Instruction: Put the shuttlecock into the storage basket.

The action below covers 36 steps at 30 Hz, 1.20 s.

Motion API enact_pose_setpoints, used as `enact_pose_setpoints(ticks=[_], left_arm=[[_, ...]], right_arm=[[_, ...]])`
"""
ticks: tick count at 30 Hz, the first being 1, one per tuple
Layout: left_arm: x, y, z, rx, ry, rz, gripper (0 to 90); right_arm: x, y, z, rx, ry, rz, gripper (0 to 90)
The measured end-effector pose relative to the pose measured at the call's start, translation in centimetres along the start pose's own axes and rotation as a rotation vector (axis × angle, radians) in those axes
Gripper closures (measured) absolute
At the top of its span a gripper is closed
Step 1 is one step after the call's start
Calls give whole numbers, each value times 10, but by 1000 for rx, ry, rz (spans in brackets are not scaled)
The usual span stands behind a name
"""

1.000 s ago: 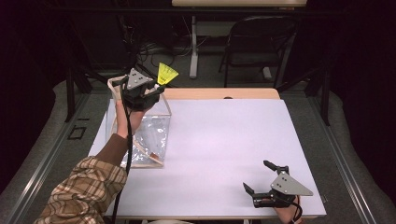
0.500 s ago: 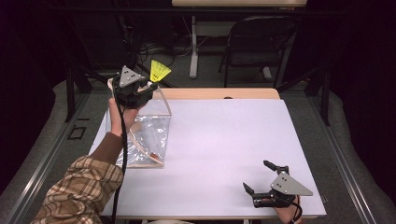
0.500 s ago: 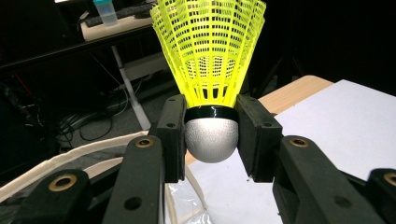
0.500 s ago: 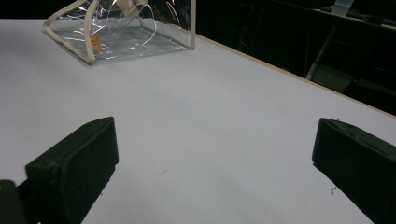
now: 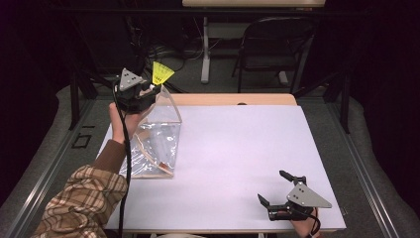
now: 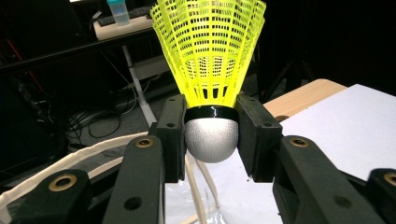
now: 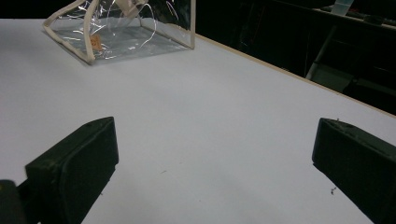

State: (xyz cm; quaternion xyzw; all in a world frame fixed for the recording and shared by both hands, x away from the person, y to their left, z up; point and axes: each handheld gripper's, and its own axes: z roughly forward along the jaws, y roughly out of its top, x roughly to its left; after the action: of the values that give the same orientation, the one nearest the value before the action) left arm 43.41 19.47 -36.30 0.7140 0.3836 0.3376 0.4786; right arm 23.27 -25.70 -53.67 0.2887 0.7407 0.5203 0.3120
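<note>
Looking down, the left gripper [image 5: 148,90] lifts a yellow shuttlecock [image 5: 162,74] above the clear bag [image 5: 153,144]; left gripper view, pads pinch its rounded cork [image 6: 211,140], which might squirt free; right gripper view, jaws spread, idle.

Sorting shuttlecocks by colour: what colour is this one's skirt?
Bright yellow mesh skirt, clearest in the left gripper view.

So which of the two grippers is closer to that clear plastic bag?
The left. The left gripper is raised above the clear bag's far end, clamping a yellow shuttlecock. The right gripper rests open at the table's near right corner, well away from it.
</note>
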Motion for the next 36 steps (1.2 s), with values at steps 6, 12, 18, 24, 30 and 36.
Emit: enact_pose_setpoints(ticks=[6, 12, 18, 24, 30, 36], left_arm=[[6, -1, -1, 1, 14, -9, 652], [12, -1, -3, 1, 28, -15, 652], [18, -2, -5, 0, 43, -25, 653], [23, -3, -5, 4, 51, -35, 652], [28, -5, -5, 9, 61, -45, 652], [33, -6, -5, 20, 68, -45, 652]], right_arm=[[0, 0, 0, 2, -1, 1, 0], [0, 0, 0, 3, -1, 2, 0], [0, 0, 0, 4, -1, 2, 0], [0, 0, 0, 5, 0, 4, 0], [0, 0, 1, 6, 2, 4, 0], [0, 0, 1, 6, 2, 5, 0]])
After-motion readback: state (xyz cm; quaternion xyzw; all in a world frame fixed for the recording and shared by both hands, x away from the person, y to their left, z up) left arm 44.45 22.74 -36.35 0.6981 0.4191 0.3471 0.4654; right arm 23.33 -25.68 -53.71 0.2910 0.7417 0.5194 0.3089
